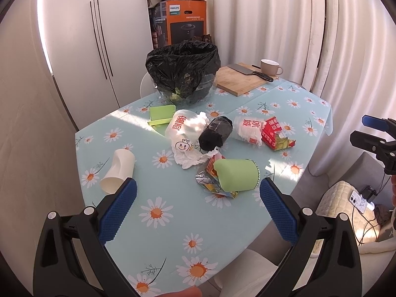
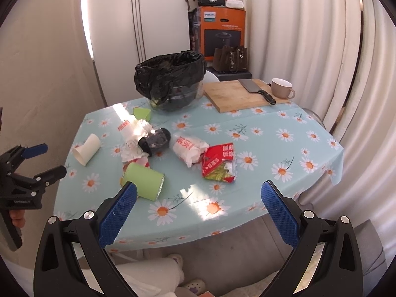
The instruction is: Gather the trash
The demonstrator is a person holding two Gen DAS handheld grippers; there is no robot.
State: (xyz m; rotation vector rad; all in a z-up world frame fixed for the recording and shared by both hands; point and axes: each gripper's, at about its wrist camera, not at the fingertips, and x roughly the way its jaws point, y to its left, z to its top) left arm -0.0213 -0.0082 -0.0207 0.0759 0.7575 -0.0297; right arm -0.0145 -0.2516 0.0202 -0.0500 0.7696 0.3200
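Trash lies across the daisy tablecloth (image 1: 173, 222): a white paper cup (image 1: 118, 170) on its side, a green cup (image 1: 235, 174) over a foil wrapper, crumpled tissue (image 1: 190, 157), a printed plastic cup (image 1: 183, 126), a black wrapped bundle (image 1: 215, 132), a second printed cup (image 1: 247, 130) and a red wrapper (image 1: 274, 133). A bowl lined with a black bag (image 1: 183, 69) stands at the back. My left gripper (image 1: 198, 193) is open above the near edge. My right gripper (image 2: 198, 194) is open near the green cup (image 2: 144, 180) and red wrapper (image 2: 217, 160).
A cutting board (image 2: 237, 96) with a cleaver (image 2: 257, 87) and a mug (image 2: 282, 87) sit at the back right. A green plastic stand (image 1: 159, 115) lies by the bowl. An orange box (image 1: 183, 22) and curtains stand behind the table.
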